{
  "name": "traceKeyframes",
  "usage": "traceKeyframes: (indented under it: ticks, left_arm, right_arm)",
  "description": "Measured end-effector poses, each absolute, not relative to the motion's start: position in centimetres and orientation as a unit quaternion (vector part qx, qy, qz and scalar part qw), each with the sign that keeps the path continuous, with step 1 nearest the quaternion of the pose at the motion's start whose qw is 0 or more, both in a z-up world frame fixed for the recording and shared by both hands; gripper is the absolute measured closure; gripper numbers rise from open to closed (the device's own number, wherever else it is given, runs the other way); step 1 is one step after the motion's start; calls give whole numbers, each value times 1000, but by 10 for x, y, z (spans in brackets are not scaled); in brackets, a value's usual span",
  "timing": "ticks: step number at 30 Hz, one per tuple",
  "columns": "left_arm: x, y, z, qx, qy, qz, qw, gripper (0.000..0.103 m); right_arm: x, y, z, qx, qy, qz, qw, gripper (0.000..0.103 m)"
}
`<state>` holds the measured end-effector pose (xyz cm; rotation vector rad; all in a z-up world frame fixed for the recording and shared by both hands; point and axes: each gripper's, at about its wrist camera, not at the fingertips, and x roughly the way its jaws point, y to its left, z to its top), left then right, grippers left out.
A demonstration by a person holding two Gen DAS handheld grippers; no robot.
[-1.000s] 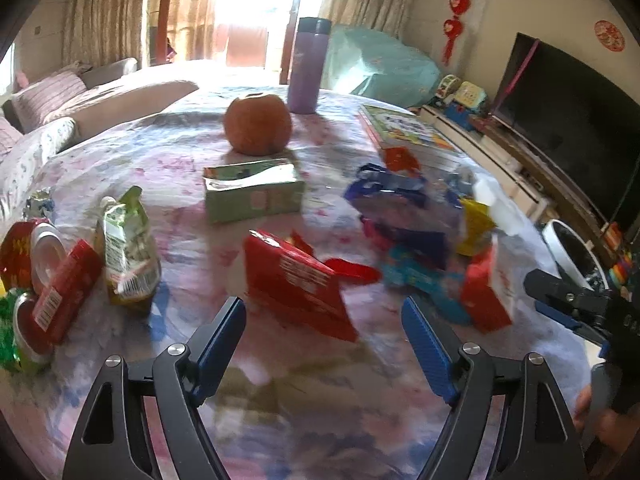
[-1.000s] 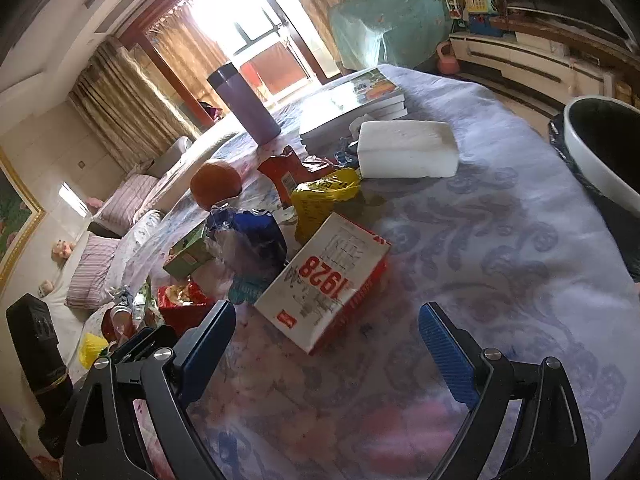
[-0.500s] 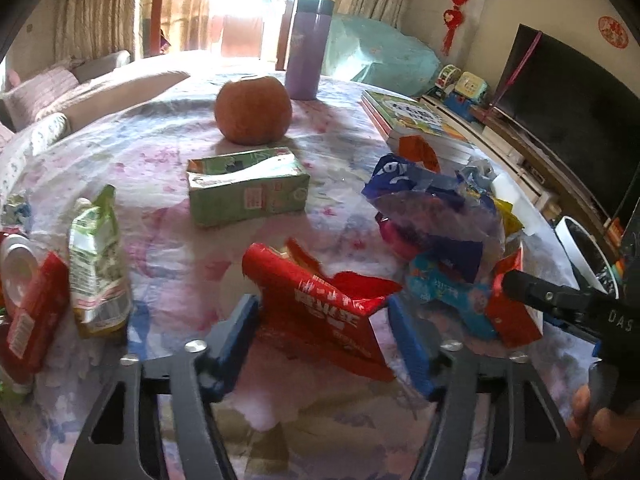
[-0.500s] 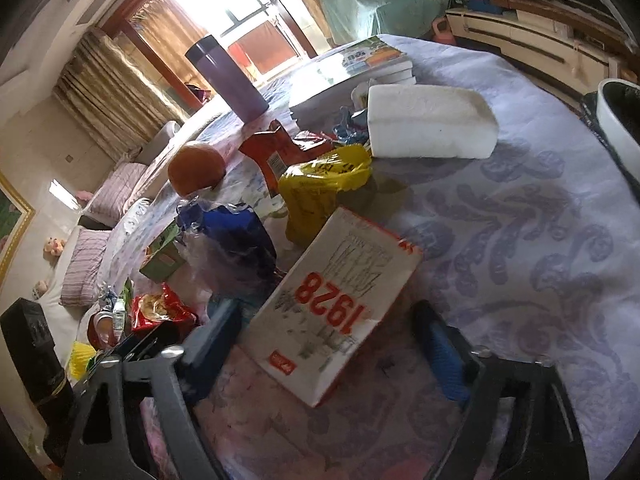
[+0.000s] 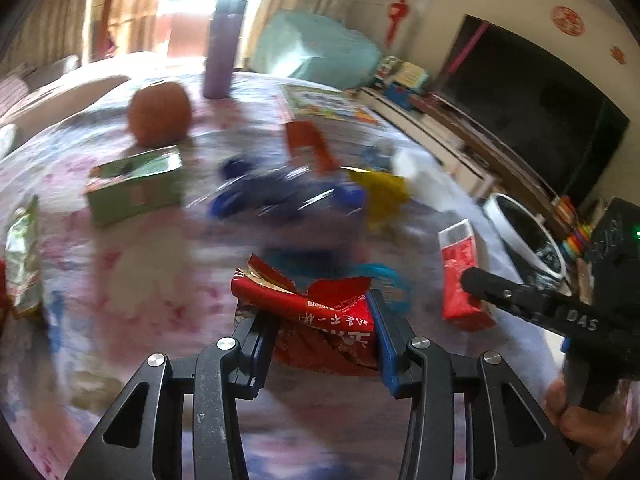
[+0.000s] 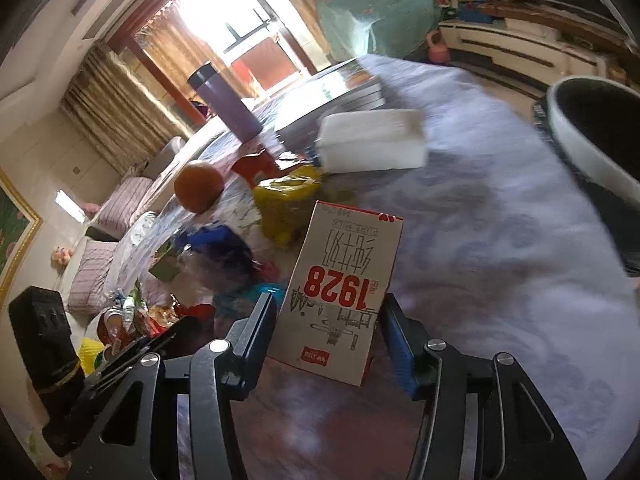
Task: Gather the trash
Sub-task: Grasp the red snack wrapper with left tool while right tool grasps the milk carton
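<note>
Left wrist view: the left gripper (image 5: 322, 326) is clamped on the red wrapper (image 5: 320, 320); the right gripper (image 6: 326, 332) is closed around the milk carton (image 6: 340, 292); both are best lifted level toward the bin (image 6: 600, 128).

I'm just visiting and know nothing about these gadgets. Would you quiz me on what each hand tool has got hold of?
1. True or false: the left gripper is shut on a crumpled red foil wrapper.
2. What number is printed on the white-and-red milk carton between the right gripper fingers?
3. The round orange fruit sits: A) on the flowered tablecloth B) in the white-rimmed bin.

Key: 1 true; 2 1928; 3 A.
</note>
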<state>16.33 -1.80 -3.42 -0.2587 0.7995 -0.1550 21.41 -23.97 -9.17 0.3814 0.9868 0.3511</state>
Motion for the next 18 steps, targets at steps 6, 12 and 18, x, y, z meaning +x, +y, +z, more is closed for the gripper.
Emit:
traceKeyframes:
  ticks: [6,12,18]
  left_arm:
    - [164,-36,-24,-114,379,-109,912,61]
    - [170,-55,-25,-102,383,-130,909,61]
    - [174,-80,-22,-85,385,-152,906,61]
  right_arm:
    - [201,-269,-81,177,455,145,861,50]
    - [194,-293,-76,185,444,131,867,50]
    - [191,-311,-69,193,435,122,871,51]
